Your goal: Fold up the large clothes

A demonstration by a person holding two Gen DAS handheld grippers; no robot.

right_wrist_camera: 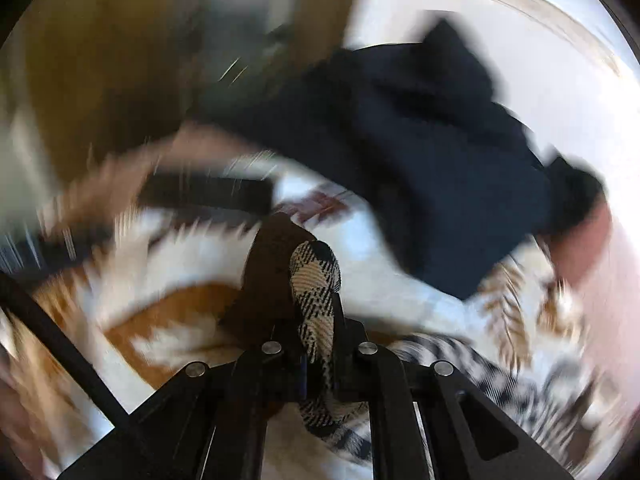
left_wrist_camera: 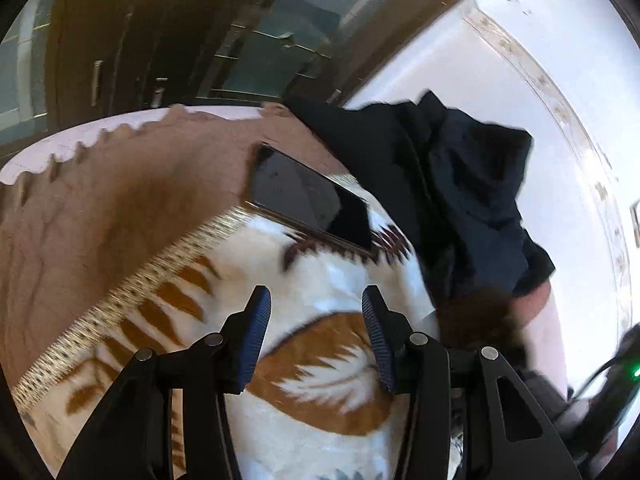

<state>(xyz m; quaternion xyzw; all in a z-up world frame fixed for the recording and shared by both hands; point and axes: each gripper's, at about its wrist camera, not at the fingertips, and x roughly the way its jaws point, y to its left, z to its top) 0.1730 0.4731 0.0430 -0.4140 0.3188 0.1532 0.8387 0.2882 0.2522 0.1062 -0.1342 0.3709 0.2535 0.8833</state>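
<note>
Motion blur smears the right wrist view. The right gripper (right_wrist_camera: 316, 280) pinches a checked cloth (right_wrist_camera: 316, 300); the left gripper (left_wrist_camera: 316, 320) gapes wide, empty, above the patterned blanket (left_wrist_camera: 320, 400). A dark garment (left_wrist_camera: 460, 184) lies far right.

Left gripper (left_wrist_camera: 316, 312) open over blanket (left_wrist_camera: 320, 420) (phone (left_wrist_camera: 308, 200) beyond).

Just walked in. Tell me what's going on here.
Someone is folding clothes on a bed with handheld tongs. The right tongs are shut on a plaid cloth; that view is heavily blurred. The left tongs are open and empty above the blanket. A dark garment lies crumpled at the far side, and a phone rests on the blanket beside it.
</note>
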